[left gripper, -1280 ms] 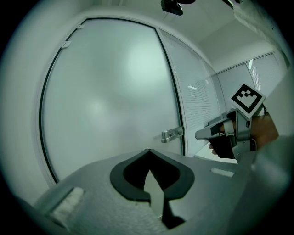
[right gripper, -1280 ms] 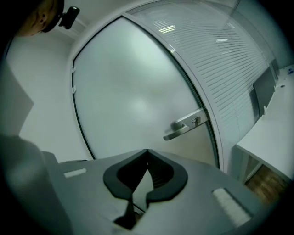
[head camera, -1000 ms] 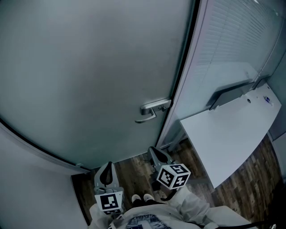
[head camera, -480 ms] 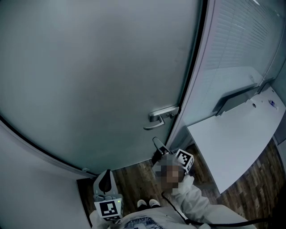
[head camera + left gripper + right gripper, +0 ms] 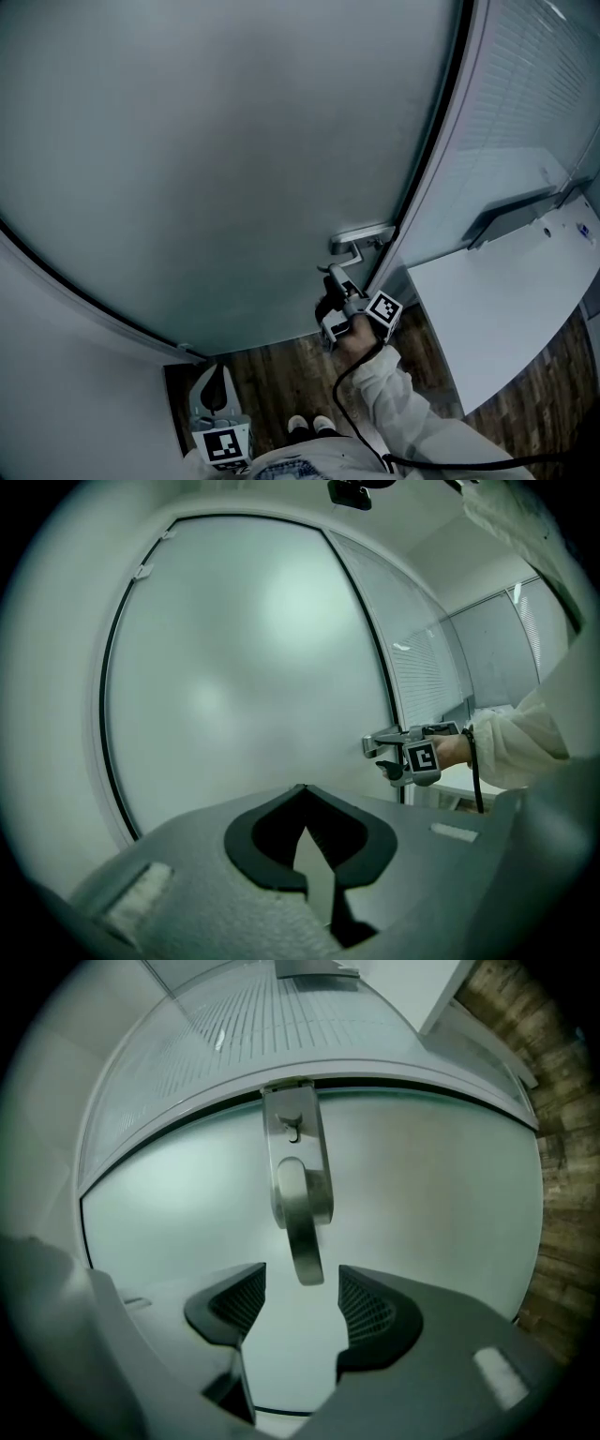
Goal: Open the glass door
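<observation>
The frosted glass door fills most of the head view, its metal lever handle at the right edge. My right gripper reaches up just below and left of the handle, rolled on its side. In the right gripper view the lever ends just ahead of the gap of my right gripper; the jaws are opening and neither pad touches the lever. My left gripper hangs low at the bottom left, well away from the door. In its own view my left gripper shows fingertips together on nothing.
A black frame strip borders the door on the handle side. Right of it a glass partition with blinds stands behind a white desk. Wood floor and the person's shoes lie below. A pale wall closes the left.
The right gripper has risen from near the floor to the door handle, rolled onto its side and gone from shut to open. The left gripper has sunk lower in the head view.
</observation>
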Action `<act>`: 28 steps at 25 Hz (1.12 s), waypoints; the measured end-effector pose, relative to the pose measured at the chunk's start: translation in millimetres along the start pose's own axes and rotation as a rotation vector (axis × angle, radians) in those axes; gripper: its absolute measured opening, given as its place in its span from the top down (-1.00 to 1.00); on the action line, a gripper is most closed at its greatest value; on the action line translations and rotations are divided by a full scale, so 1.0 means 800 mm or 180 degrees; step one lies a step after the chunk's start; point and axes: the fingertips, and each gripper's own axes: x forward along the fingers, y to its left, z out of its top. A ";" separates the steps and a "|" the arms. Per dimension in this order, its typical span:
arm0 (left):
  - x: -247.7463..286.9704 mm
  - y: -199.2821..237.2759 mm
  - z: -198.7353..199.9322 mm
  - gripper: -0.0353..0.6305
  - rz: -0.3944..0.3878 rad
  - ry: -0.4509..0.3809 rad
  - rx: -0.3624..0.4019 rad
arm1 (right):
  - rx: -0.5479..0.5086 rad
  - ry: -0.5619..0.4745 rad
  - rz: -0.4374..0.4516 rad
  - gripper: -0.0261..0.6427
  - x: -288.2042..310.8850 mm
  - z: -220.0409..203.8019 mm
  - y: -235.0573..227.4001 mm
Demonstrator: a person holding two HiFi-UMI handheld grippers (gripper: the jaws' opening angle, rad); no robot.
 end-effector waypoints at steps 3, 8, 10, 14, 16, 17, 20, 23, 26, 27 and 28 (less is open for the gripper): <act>-0.001 0.006 -0.002 0.89 0.0061 0.0009 -0.0043 | -0.0012 0.0004 -0.0023 0.22 0.013 0.006 -0.002; 0.006 0.004 -0.002 0.89 0.0094 -0.0016 -0.0039 | -0.0061 0.0095 0.0035 0.34 0.031 0.011 0.000; 0.008 0.003 -0.008 0.89 0.0103 -0.0006 -0.0044 | -0.0077 0.0116 -0.0015 0.44 0.033 0.013 -0.007; 0.016 0.002 -0.015 0.89 0.0107 0.0007 -0.0045 | -0.0190 0.0125 -0.0072 0.57 0.036 0.019 -0.021; 0.014 0.002 -0.008 0.89 0.0130 -0.0024 -0.0074 | -0.0341 0.0143 -0.0090 0.59 0.036 0.019 -0.020; 0.012 0.002 -0.002 0.89 0.0146 -0.0051 -0.0108 | -0.0449 0.0163 -0.0101 0.60 0.036 0.018 -0.018; 0.008 -0.003 -0.010 0.88 0.0148 -0.0052 -0.0157 | -0.0758 0.0260 -0.0171 0.60 0.035 0.014 -0.017; 0.002 -0.002 -0.010 0.89 0.0075 0.0001 -0.0020 | -0.0836 0.0359 -0.0244 0.60 0.034 0.002 -0.014; 0.000 -0.007 -0.001 0.89 0.0016 0.0003 0.0008 | -0.0897 0.0346 -0.0352 0.60 0.035 -0.004 -0.016; 0.002 -0.011 -0.003 0.88 -0.0002 0.0014 0.0022 | -0.0912 0.0323 -0.0364 0.60 0.034 -0.003 -0.018; 0.003 -0.014 -0.002 0.88 -0.0021 0.0019 0.0034 | -0.0927 0.0306 -0.0365 0.60 0.034 -0.001 -0.021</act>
